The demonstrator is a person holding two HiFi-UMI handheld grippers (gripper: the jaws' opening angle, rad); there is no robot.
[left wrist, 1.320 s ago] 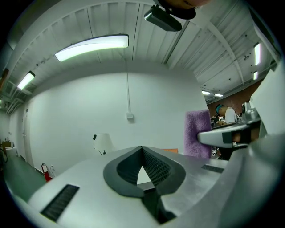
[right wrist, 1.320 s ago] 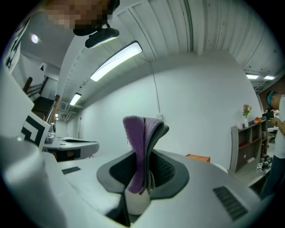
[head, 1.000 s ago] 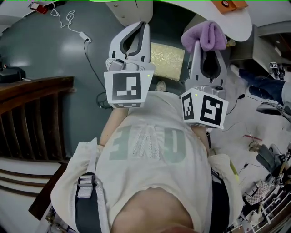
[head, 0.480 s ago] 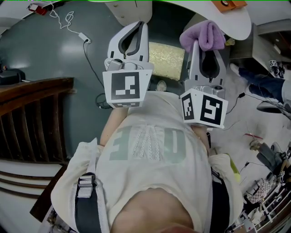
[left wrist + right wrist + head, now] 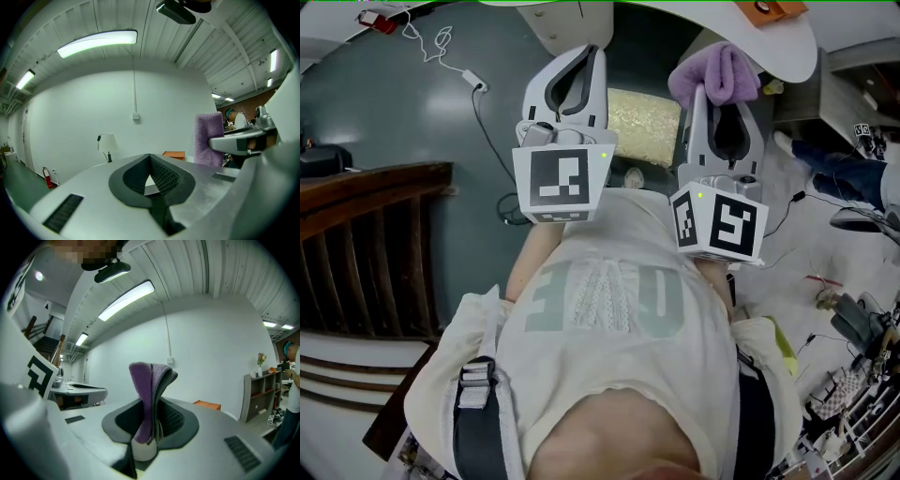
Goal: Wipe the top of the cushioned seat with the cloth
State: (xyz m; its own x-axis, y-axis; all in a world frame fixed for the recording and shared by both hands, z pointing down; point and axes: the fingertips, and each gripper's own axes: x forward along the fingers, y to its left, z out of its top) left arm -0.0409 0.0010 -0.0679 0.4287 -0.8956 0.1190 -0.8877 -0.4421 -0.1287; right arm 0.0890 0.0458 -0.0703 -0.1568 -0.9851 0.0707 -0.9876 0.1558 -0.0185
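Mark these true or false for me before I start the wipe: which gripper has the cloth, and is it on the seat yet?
1. The right gripper is clamped on the purple cloth. True.
2. The left gripper holds a cloth too. False: its jaws are together with nothing between them.
3. The cloth lies flat on the cushioned seat. False: it stands up out of the right gripper, off the seat.
4. In the head view the seat shows between the two grippers. True.

Left gripper [image 5: 150,161] jaws together, empty; purple cloth [image 5: 208,138] beyond, right
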